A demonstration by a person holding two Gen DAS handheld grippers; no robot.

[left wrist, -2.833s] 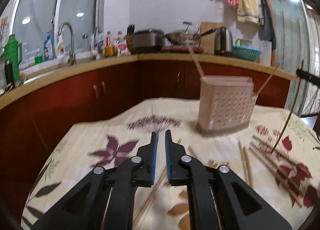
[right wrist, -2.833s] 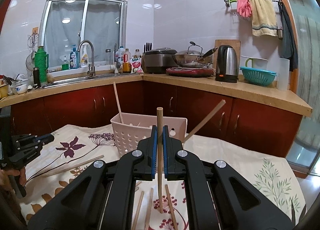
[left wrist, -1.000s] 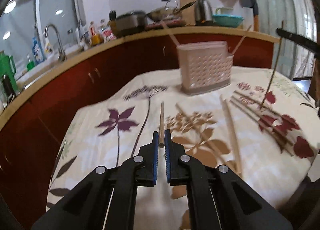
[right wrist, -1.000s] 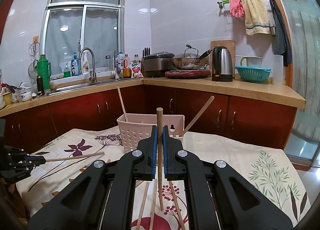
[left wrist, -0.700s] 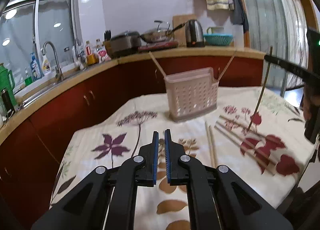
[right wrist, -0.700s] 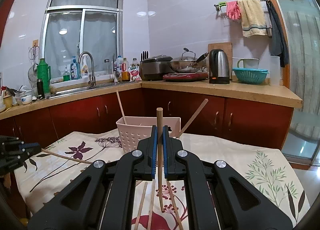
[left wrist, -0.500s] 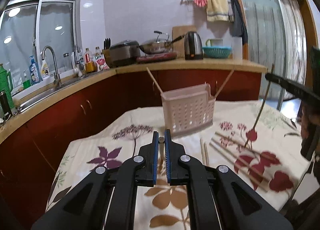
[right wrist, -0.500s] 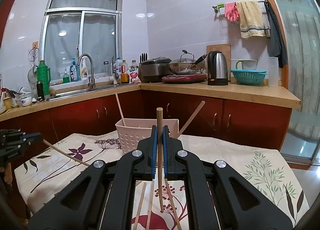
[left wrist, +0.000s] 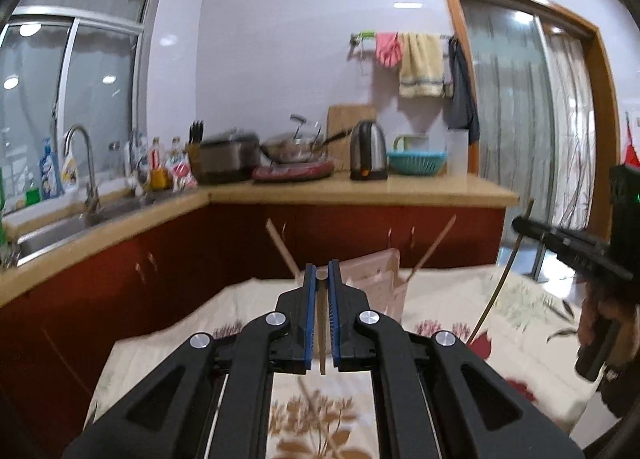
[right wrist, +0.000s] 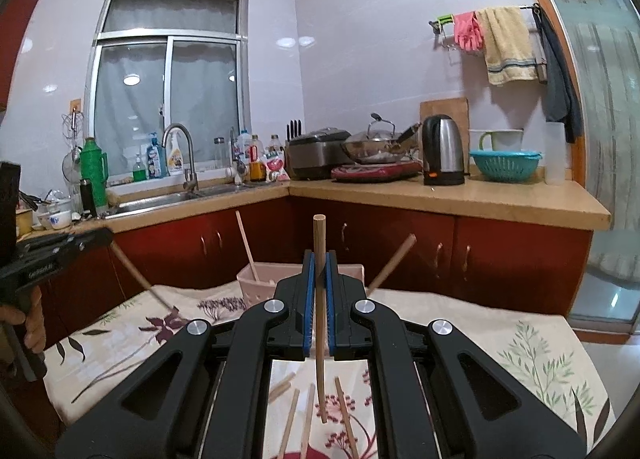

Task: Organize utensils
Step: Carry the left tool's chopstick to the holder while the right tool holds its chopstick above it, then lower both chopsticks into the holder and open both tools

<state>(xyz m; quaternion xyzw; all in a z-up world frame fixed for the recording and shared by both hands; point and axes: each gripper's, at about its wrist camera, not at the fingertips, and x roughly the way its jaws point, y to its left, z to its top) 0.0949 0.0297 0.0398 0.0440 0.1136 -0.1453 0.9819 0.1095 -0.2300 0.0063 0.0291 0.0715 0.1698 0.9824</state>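
Left tongs (left wrist: 321,291) pinching a chopstick (left wrist: 321,323), right tongs (right wrist: 319,271) pinching another chopstick (right wrist: 320,299) (held upright), pink basket (right wrist: 256,283) just beyond both, loose chopsticks (right wrist: 296,419) on the tabletop (right wrist: 480,339) below the right tongs

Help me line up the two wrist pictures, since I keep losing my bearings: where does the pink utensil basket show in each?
Left wrist: the pink utensil basket sits just right of centre, partly hidden behind the left gripper.
Right wrist: the basket is at centre, its middle hidden behind the right gripper, a chopstick leaning out each side.
Shared landmark: the steel kettle on the counter.
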